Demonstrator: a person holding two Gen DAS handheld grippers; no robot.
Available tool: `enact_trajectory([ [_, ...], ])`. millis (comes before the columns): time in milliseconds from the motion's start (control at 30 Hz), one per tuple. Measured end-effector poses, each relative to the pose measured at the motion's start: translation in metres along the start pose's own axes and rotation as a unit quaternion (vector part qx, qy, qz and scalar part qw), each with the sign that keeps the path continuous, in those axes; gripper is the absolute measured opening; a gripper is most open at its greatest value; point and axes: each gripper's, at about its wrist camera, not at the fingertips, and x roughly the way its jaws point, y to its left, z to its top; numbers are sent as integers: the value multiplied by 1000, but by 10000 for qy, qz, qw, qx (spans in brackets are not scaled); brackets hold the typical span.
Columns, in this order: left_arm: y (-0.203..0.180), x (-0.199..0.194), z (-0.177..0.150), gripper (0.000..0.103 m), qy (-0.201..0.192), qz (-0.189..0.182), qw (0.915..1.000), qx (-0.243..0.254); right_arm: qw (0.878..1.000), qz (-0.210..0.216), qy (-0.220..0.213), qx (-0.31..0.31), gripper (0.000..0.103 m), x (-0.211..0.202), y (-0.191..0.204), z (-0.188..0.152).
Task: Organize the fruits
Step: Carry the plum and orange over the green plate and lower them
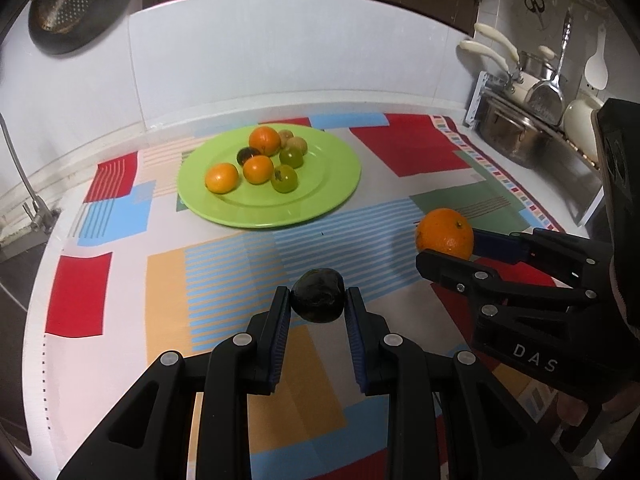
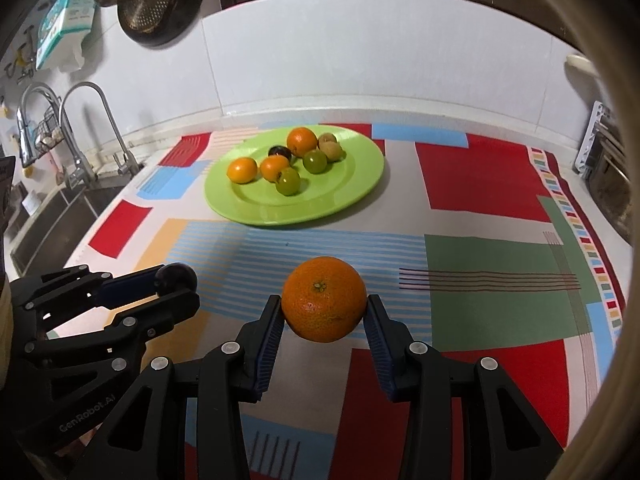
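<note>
The left tool [image 1: 317, 296] grips a dark fruit [image 1: 317, 295], perhaps a plum, between its fingers near the bench's front edge, though whether it is lifted off the cloth [image 1: 224, 280] is hard to tell. The right tool [image 2: 325, 307] is closed on an orange [image 2: 324, 299], also toward the front edge, to the right of the left tool. The green plate [image 1: 320, 196] sits toward the back edge, holding three oranges, two green fruits, two brownish ones and a dark one.
</note>
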Motion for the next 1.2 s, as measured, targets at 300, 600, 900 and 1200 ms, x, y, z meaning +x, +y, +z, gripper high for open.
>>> enact_trajectory([
  [300,12,-31,7,28,-265,-24,9996,41,9997,-2,-233,15,42,-24,20,7],
  [600,26,-59,17,28,-649,-83,9976,232,9985,-111,-525,62,42,-45,41,19],
  [900,39,-74,31,28,-904,-195,9946,466,9964,-321,-769,130,42,-61,62,30],
  [1200,59,-79,49,28,-1039,-301,9922,622,9936,-523,-989,176,42,-65,80,47],
])
